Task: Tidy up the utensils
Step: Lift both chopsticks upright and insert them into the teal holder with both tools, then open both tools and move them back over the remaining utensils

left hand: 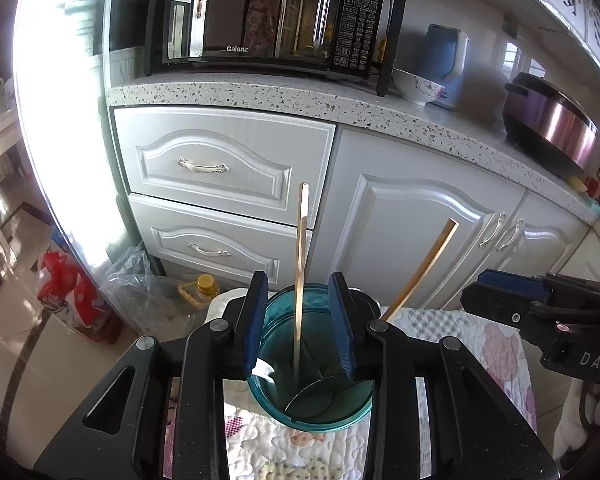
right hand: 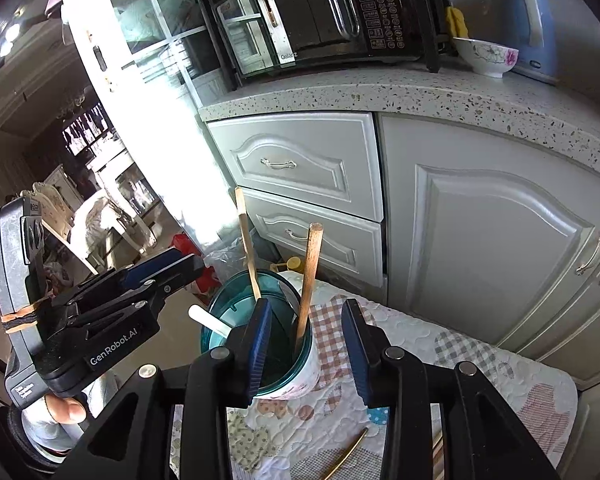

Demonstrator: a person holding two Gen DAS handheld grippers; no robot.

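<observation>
A teal-rimmed utensil holder [left hand: 312,408] stands on a quilted mat [left hand: 492,344]. It also shows in the right wrist view [right hand: 276,360]. One wooden chopstick [left hand: 301,256] stands upright in it, and a second chopstick [left hand: 420,270] leans to the right. A white spoon handle [right hand: 210,320] rests on the holder's left rim. My left gripper [left hand: 302,324] is open right over the holder, the upright chopstick between its jaws without touching. My right gripper [right hand: 308,344] is open beside the holder, around the leaning chopstick [right hand: 309,280]. Another chopstick [right hand: 350,456] lies on the mat.
White cabinets with drawers [left hand: 220,160] stand behind the mat. A speckled counter [left hand: 260,96] carries a black microwave [left hand: 268,12], a flowered bowl [left hand: 418,88], a blue kettle [left hand: 446,60] and a dark cooker [left hand: 552,120]. Plastic bags [left hand: 72,292] and an oil bottle [left hand: 204,286] sit on the floor.
</observation>
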